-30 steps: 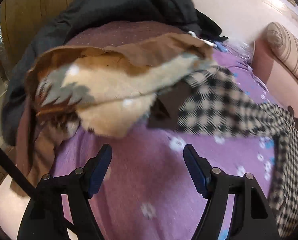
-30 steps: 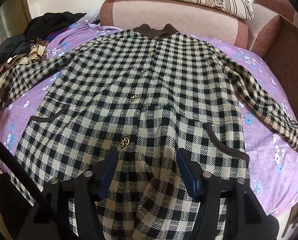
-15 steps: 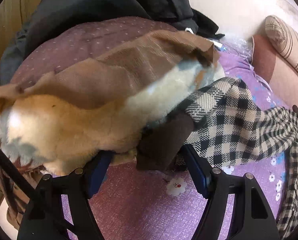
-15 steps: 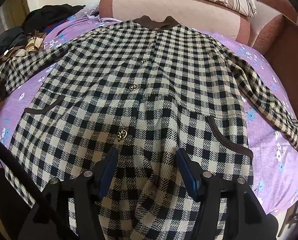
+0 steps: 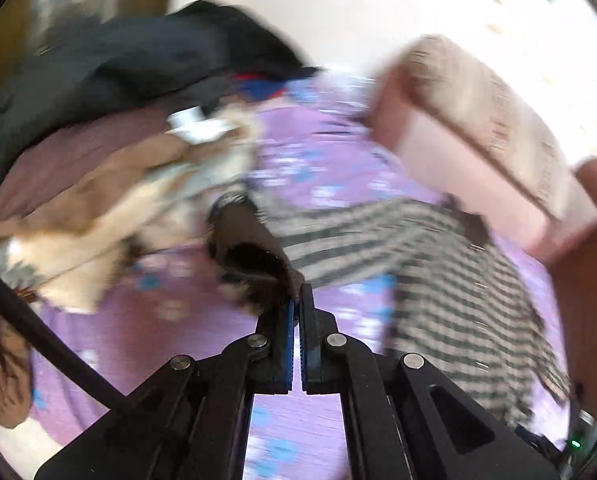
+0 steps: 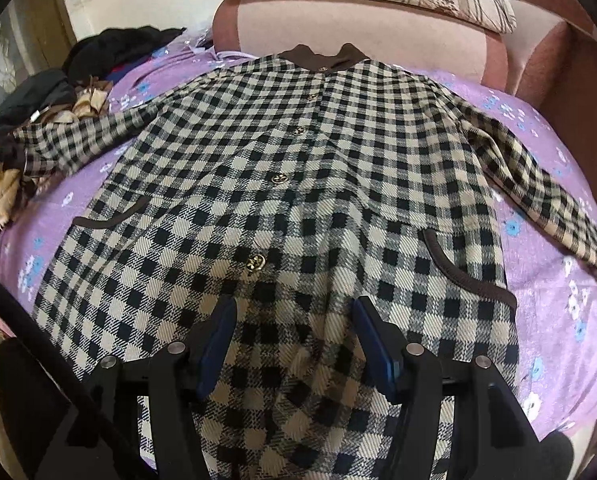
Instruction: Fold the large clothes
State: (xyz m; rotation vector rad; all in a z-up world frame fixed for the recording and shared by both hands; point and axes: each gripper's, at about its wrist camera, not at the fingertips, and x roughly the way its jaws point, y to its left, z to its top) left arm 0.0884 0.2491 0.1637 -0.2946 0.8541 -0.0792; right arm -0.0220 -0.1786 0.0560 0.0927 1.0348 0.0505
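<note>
We have the left tongs (image 5: 297, 300) pinched fully together on the brown cuff (image 5: 254, 248) of the checked coat (image 6: 298, 168), the fabric caught right at the tips of the blue pads. From that grip the sleeve (image 5: 362, 232) runs away ahead and to the right of the tongs, lifted off the purple flowered bedsheet (image 5: 186, 312); the view is badly smeared. Just left of the tips lies a tan and cream fur-lined garment (image 5: 98, 208), and beyond it a heap of dark clothes (image 5: 130, 64). Far off to the right sits a striped pillow (image 5: 482, 112) on a pink bolster.

Our right tongs (image 6: 294, 332) stand partly open with nothing gripped, the pads hanging over the lower front of the coat. Ahead of them the coat lies spread flat and face up on the sheet, gold buttons (image 6: 256, 263) running up the middle, a brown-trimmed pocket (image 6: 470, 276) to the right of the tips and another to the left. Farther on, the brown collar (image 6: 322, 58) reaches the bolster. The other sleeve (image 6: 538, 200) stretches out to the far right.
</note>
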